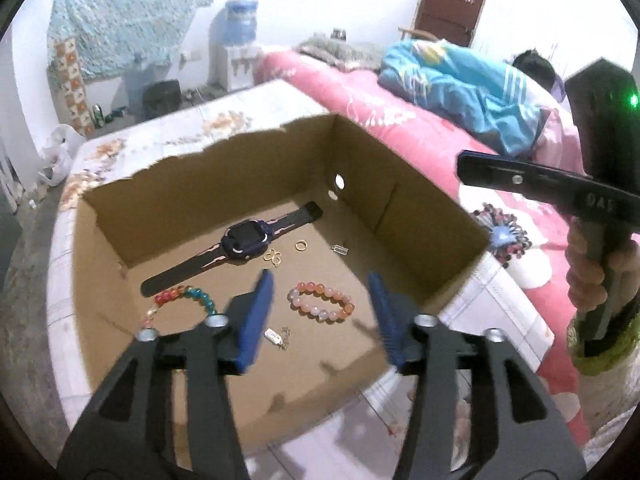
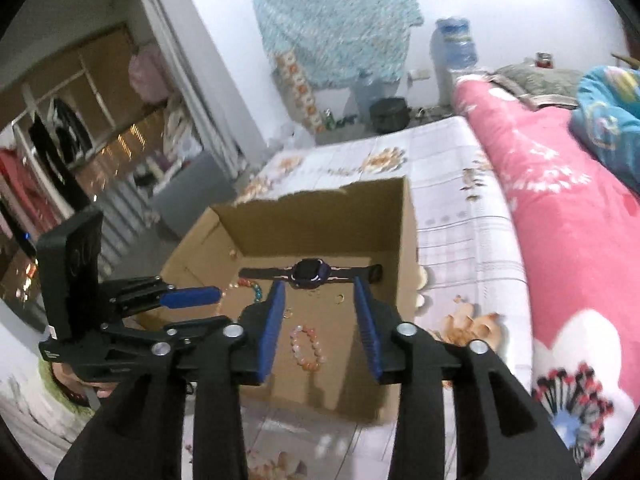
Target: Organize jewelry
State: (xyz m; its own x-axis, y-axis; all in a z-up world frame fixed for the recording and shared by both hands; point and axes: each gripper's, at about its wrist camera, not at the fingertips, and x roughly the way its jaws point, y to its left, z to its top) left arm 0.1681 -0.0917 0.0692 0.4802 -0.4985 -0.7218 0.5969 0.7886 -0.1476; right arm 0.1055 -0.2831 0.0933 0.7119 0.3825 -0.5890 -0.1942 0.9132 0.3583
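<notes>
Left tool and right tool, both with jaws apart and empty, poised above an open cardboard box of jewelry.

Detail: between the left tool's blue pads lies a pink bead bracelet on the box floor, untouched; a multicoloured bead bracelet lies to its left, a smartwatch behind, with small gold rings, a gold clasp-like piece and two small silver pendants scattered near. The box rests on a floral-sheeted bed beside a pink quilt. Judged step: items appear gathered in the box, with neither tool gripping. A further pick would call for lowering one tool around a single piece and closing gently, since the beads would likely roll and the rings are very small.
</notes>
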